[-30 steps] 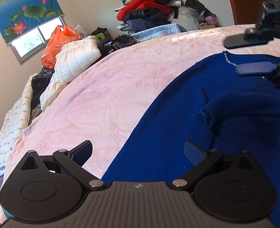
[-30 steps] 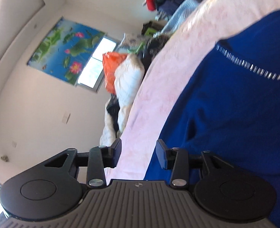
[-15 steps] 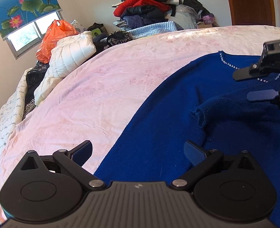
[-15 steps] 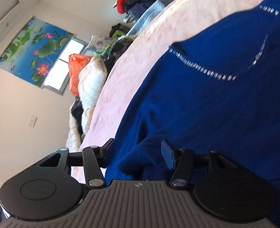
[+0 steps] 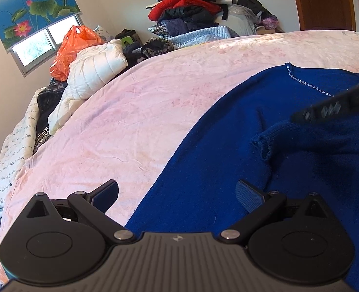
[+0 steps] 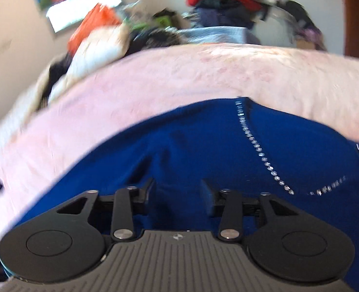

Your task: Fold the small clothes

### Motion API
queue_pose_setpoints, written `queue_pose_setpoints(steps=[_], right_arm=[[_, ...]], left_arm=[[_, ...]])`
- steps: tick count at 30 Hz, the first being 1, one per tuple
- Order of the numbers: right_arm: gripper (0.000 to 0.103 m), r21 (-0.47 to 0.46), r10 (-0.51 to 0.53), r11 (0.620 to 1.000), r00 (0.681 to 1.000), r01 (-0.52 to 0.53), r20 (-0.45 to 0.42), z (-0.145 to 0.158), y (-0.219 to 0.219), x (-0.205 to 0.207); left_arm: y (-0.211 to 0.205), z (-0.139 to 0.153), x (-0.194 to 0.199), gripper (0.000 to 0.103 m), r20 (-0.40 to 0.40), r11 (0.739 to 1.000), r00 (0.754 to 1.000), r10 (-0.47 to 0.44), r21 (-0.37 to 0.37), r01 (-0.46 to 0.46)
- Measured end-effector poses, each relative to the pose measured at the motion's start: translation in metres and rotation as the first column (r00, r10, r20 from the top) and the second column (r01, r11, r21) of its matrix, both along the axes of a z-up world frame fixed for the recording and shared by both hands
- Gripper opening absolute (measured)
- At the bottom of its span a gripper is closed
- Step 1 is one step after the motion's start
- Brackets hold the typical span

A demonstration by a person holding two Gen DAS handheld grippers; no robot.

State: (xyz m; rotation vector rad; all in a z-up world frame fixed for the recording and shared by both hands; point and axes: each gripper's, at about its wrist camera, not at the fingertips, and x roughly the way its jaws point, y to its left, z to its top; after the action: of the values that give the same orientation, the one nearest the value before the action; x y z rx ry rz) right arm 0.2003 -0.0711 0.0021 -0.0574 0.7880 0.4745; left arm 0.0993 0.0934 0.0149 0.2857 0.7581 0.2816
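Right gripper (image 6: 177,189) jaws, just narrowing, stand apart over the blue sweater (image 6: 203,141); left gripper (image 5: 177,194) jaws wide. Pinch one cuff (image 5: 261,143) layer, fold flat.

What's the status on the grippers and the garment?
Left gripper open, over the dark blue knit sweater's edge. Right gripper jaws just closing, nothing gripped. Sweater flat on pink bedspread, sleeve cuff folded in. Nothing in the way.
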Motion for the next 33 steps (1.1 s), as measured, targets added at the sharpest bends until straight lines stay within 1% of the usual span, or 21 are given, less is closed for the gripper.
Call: queue_pose_setpoints(steps=[1,2,3,4,6,8,9,11,12,14,16,18,19,21,23,24,27,29,31,33], right_arm=[[0.038,-0.070,0.014,0.997,1.000,-0.014,0.004,-0.006,0.010,0.001],[0.034,-0.147,0.023,0.989,0.999,-0.018,0.028,-0.013,0.022,0.001],[0.034,-0.196,0.031,0.980,0.998,-0.019,0.060,-0.018,0.030,0.003],[0.035,-0.192,0.025,0.981,0.996,-0.008,0.085,-0.018,0.032,0.005],[0.035,-0.120,-0.027,0.992,0.996,0.037,0.082,-0.009,0.022,0.007],[0.037,-0.040,-0.028,0.999,0.994,0.033,0.109,0.004,0.012,-0.003],[0.037,-0.025,-0.019,0.999,0.993,0.022,0.115,0.009,0.010,-0.009],[0.040,-0.036,0.029,0.999,0.995,-0.026,0.100,0.009,0.016,-0.015],[0.040,-0.057,0.050,0.997,0.996,-0.046,0.080,0.004,0.022,-0.013],[0.039,-0.097,0.057,0.994,0.998,-0.055,0.021,-0.012,0.027,-0.007],[0.039,-0.044,0.018,0.999,1.000,-0.018,0.013,-0.015,0.021,-0.009],[0.039,0.014,-0.003,1.000,1.000,0.002,0.027,-0.005,0.015,-0.019],[0.039,0.028,0.001,1.000,0.999,-0.002,0.042,-0.001,0.013,-0.025],[0.042,0.034,0.007,0.999,0.999,-0.008,0.043,0.000,0.014,-0.032],[0.046,0.006,0.018,1.000,1.000,-0.017,-0.014,-0.012,0.015,-0.031],[0.046,-0.008,0.005,1.000,1.000,-0.005,-0.012,-0.015,0.014,-0.034],[0.048,0.004,-0.017,1.000,1.000,0.017,0.023,-0.004,0.012,-0.051],[0.056,0.035,-0.006,0.999,0.999,0.004,0.048,0.006,0.009,-0.064],[0.061,0.051,0.001,0.999,0.997,-0.004,0.071,0.012,0.008,-0.076],[0.062,0.060,0.007,0.998,0.996,-0.012,0.083,0.016,0.007,-0.086]], left_arm=[[0.000,0.000,0.002,0.103,-0.006,1.000,1.000,0.004,0.001,-0.004],[0.000,0.000,0.002,0.103,-0.010,1.000,1.000,0.006,0.001,-0.006],[0.000,0.000,0.002,0.103,-0.011,1.000,1.000,0.006,0.001,-0.006],[0.000,0.001,0.002,0.103,-0.006,1.000,1.000,0.004,0.001,-0.004],[0.001,0.003,0.000,0.103,0.006,1.000,1.000,-0.003,0.002,0.002],[0.004,0.004,-0.001,0.103,0.011,1.000,1.000,0.006,-0.001,-0.006],[0.006,0.003,0.000,0.103,0.008,1.000,1.000,0.016,-0.008,-0.016],[0.011,0.000,0.003,0.103,-0.013,0.999,0.999,0.036,-0.038,-0.036],[0.012,-0.001,0.004,0.103,-0.026,0.998,0.999,0.040,-0.057,-0.041],[0.013,-0.002,0.002,0.103,-0.046,0.995,0.998,0.037,-0.094,-0.041],[0.011,-0.001,-0.003,0.103,-0.041,0.994,0.999,0.028,-0.101,-0.032],[0.009,0.000,-0.008,0.103,-0.024,0.996,0.999,0.028,-0.079,-0.030],[0.008,0.001,-0.010,0.103,-0.023,0.997,0.999,0.034,-0.064,-0.036],[0.008,0.001,-0.012,0.103,-0.022,0.997,0.999,0.038,-0.066,-0.039],[0.008,0.003,-0.014,0.103,-0.028,0.995,0.999,0.041,-0.085,-0.043],[0.008,0.003,-0.015,0.103,-0.030,0.995,0.999,0.041,-0.091,-0.044],[0.007,0.005,-0.022,0.103,-0.024,0.995,0.999,0.043,-0.084,-0.045],[0.007,0.004,-0.027,0.103,-0.026,0.996,0.998,0.050,-0.077,-0.052],[0.007,0.003,-0.029,0.103,-0.035,0.994,0.998,0.059,-0.090,-0.062],[0.008,0.002,-0.032,0.103,-0.046,0.992,0.997,0.066,-0.102,-0.071]])
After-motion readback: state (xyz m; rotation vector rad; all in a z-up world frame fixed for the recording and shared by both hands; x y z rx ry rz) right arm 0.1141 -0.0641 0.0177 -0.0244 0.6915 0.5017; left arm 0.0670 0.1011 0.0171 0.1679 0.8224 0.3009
